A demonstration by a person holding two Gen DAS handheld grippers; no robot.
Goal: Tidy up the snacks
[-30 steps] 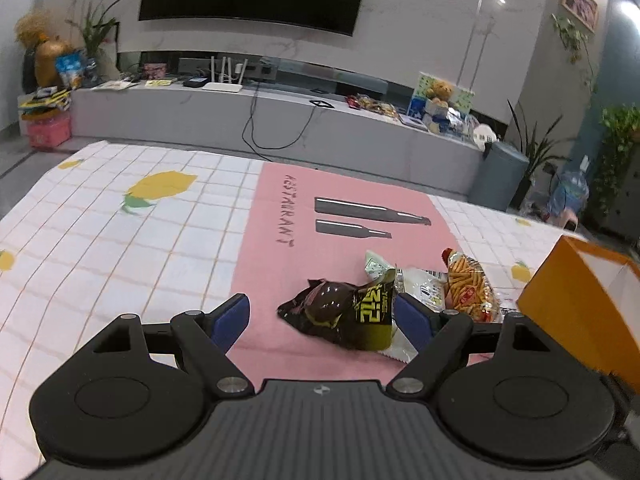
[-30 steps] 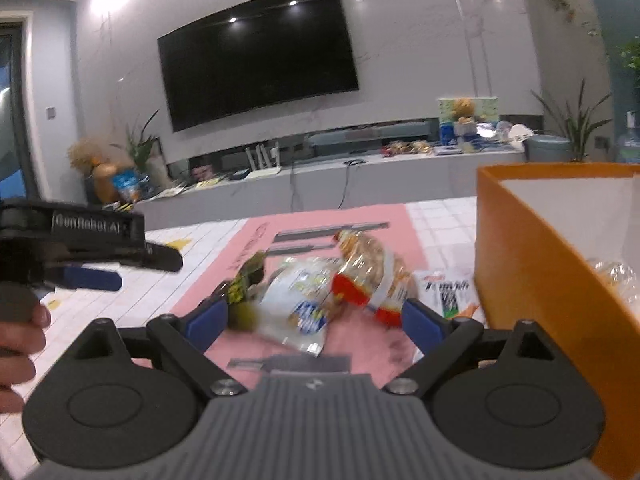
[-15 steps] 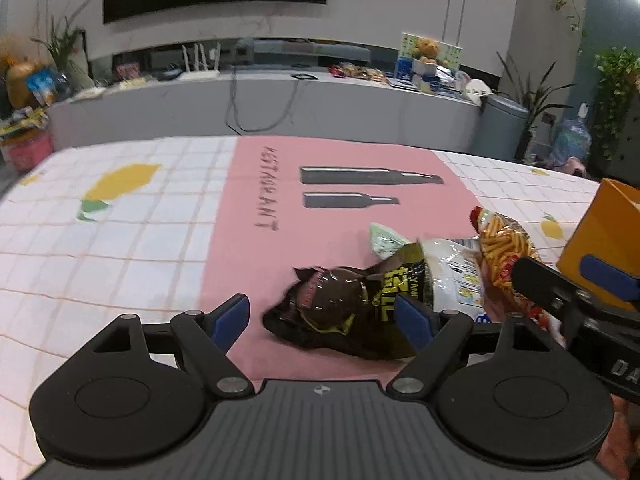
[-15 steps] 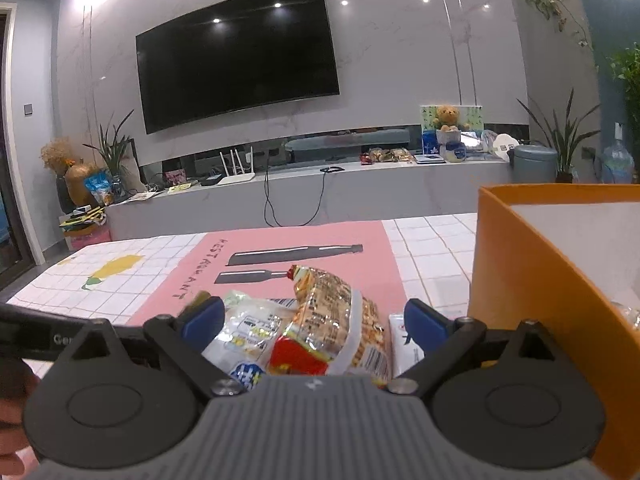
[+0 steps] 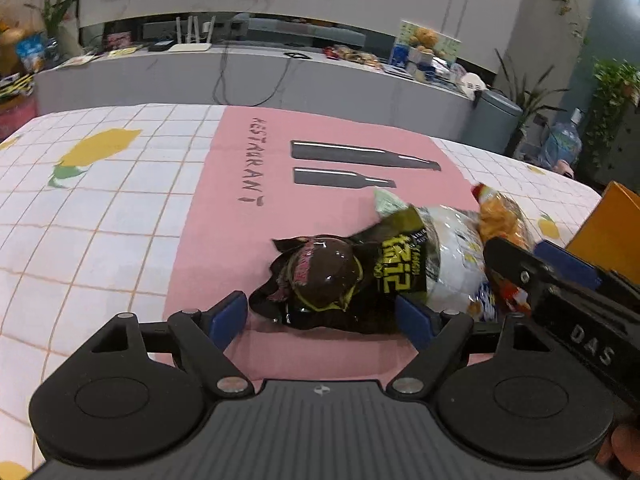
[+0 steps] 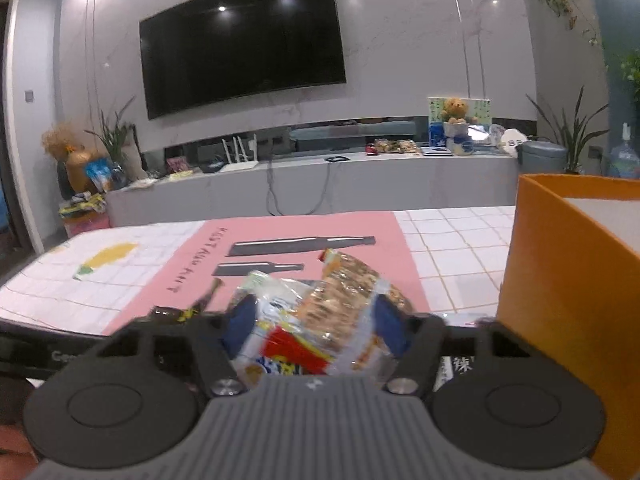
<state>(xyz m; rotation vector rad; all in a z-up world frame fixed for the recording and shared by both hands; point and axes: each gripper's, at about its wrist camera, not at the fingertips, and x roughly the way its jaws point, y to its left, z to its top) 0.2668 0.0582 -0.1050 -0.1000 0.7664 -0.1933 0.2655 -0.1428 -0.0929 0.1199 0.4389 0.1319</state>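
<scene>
The crinkly black foil snack packet (image 5: pixel 332 280) lies crosswise on the pink-matted desk (image 5: pixel 208 216) between the released left hand-held gripper (image 5: pixel 322 318), while the right hand-held gripper (image 6: pixel 316 320) is closing around the orange-and-clear snack bag (image 6: pixel 340 300) beside the orange cardboard box (image 6: pixel 560 300).

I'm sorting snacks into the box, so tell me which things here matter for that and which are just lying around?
For the job: dark chocolate snack pack, white snack bag, orange chip bag, orange box, left gripper, right gripper.

Just lying about: television, teddy bear, potted plant.
</scene>
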